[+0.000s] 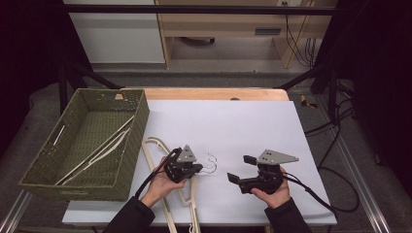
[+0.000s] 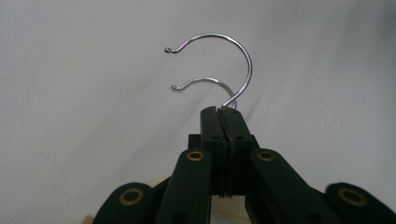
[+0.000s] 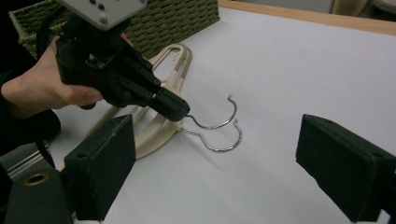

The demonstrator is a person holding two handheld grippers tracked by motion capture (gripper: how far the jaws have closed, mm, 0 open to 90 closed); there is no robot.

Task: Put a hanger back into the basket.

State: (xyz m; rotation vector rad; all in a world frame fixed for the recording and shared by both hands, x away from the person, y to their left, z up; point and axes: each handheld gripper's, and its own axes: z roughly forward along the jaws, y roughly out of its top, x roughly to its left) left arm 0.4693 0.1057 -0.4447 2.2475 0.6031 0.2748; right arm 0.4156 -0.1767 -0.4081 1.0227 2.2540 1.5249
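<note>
Two cream plastic hangers lie stacked on the white sheet, left of centre. Their wire hooks point right. My left gripper is shut on the stem of the upper hanger's hook, and the lower hanger's hook lies just beneath it. In the right gripper view the left gripper pinches that upper hook above the lower hook. My right gripper stands open a short way right of the hooks, nothing between its jaws.
A green woven basket sits at the table's left, holding several pale hangers. Its wall stands just behind the stacked hangers. A wooden table edge runs along the far side. Cables trail off to the right.
</note>
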